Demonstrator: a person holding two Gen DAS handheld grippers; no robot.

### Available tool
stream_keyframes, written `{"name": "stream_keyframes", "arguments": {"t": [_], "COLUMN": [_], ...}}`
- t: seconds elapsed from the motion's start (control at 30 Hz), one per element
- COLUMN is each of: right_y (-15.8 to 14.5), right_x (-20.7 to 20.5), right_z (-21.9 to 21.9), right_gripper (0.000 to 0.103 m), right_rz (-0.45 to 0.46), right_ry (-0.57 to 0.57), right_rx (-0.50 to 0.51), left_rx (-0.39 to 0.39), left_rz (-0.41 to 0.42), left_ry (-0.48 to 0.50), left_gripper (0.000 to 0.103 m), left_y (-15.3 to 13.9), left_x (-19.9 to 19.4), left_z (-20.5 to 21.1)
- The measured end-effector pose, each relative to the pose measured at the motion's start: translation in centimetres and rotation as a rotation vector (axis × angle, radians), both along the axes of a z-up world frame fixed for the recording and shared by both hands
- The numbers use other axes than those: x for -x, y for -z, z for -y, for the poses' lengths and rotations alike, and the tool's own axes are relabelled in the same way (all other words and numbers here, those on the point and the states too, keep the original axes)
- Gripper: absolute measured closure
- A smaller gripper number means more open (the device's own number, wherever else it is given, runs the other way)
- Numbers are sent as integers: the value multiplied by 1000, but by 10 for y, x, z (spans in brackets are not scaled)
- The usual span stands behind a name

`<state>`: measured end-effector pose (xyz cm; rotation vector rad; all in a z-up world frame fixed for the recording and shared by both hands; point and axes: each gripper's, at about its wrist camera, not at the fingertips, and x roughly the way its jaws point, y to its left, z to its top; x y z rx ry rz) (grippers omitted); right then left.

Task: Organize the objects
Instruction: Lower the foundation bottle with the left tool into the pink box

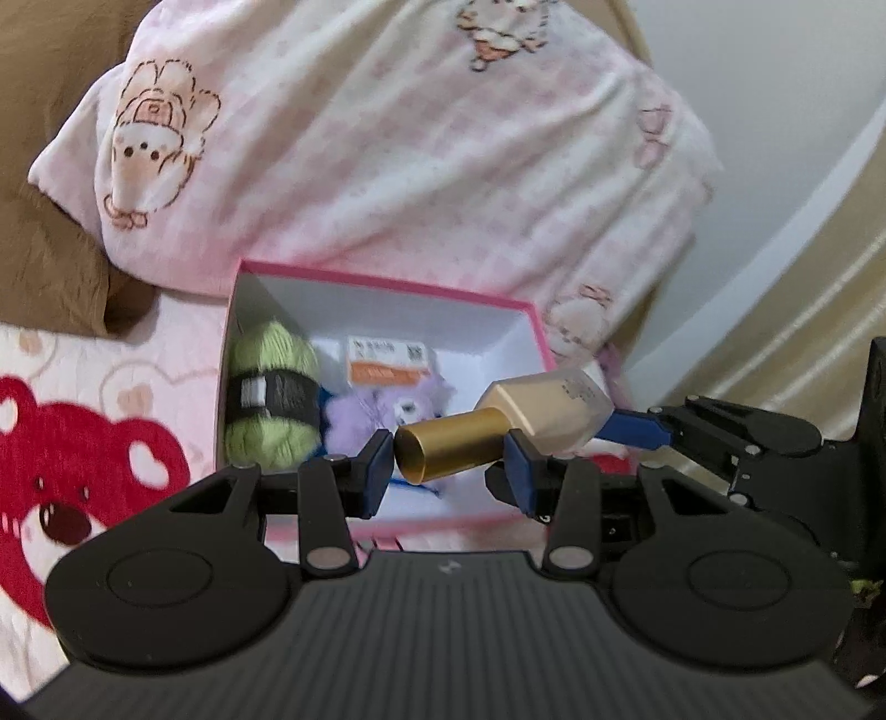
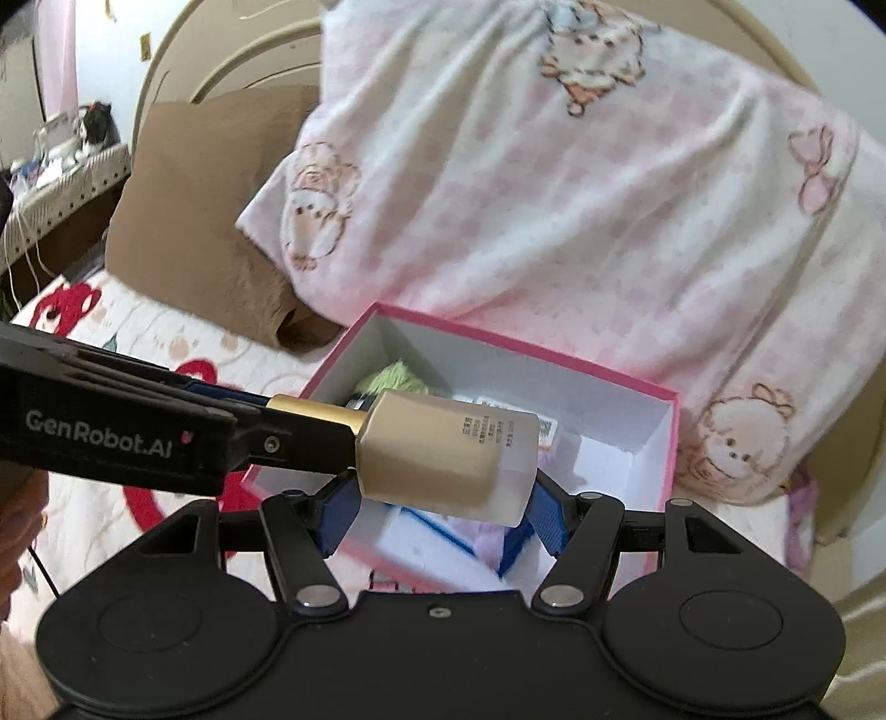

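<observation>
A bottle with a cream body (image 1: 554, 410) and a gold cap (image 1: 451, 448) hangs sideways over an open pink box (image 1: 387, 283). My left gripper (image 1: 451, 468) is shut on the gold cap. My right gripper (image 2: 443, 509) is shut on the bottle's body (image 2: 443, 448), its blue pads on either side. In the right wrist view the left gripper (image 2: 266, 412) reaches in from the left to the cap (image 2: 315, 412). One finger (image 1: 637, 432) of the right gripper shows in the left wrist view. The box (image 2: 526, 349) holds green yarn (image 1: 271, 399), a purple plush (image 1: 382, 415) and an orange-and-white card (image 1: 387, 363).
The box lies on a bedspread with a red bear print (image 1: 83, 459). Behind it a pink checked pillow (image 1: 415, 138) leans on a beige headboard (image 2: 232, 50), with a brown pillow (image 2: 205, 221) to its left. A cluttered side table (image 2: 61, 166) stands at the far left.
</observation>
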<state>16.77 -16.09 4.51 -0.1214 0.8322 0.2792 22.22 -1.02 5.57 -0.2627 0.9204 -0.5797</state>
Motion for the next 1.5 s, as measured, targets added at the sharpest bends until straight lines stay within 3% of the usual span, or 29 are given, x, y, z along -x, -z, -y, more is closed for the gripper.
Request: {"name": "stream_keyframes", "arguments": {"t": [0.27,0.4,0.7,1.03,1.3,1.37,1.43,1.5], "right_y": [50,73,110,118,111,110,108,106], "right_x": [-73,-111,-153,-175,-167,-166,-166,-169], "right_z": [21,30,35,25,24,22,23,26], "right_gripper": [34,34,34,33,31,34,47,49], "right_rz": [-20,-83,-164,-180,-192,-185,-175,-166], "right_ry": [-7,1,14,8,-57,-56,-32,-16], "right_rx": [-102,-153,-148,-107,-108,-95,-81,-88], "left_rx": [-18,-25,-14,-12,-84,-84,-96,-99], "left_rz": [-10,-36,-84,-89,-59,-64,-54,-48], "left_ry": [-52,-64,-77,-85,-90,-98,-101,-99], "left_gripper": [62,62,62,61,66,66,66,66], "left_y": [42,66,111,125,125,125,124,124], "left_x": [-66,-97,-132,-151,-146,-146,-144,-145], "left_z": [17,23,33,36,46,48,49,49]}}
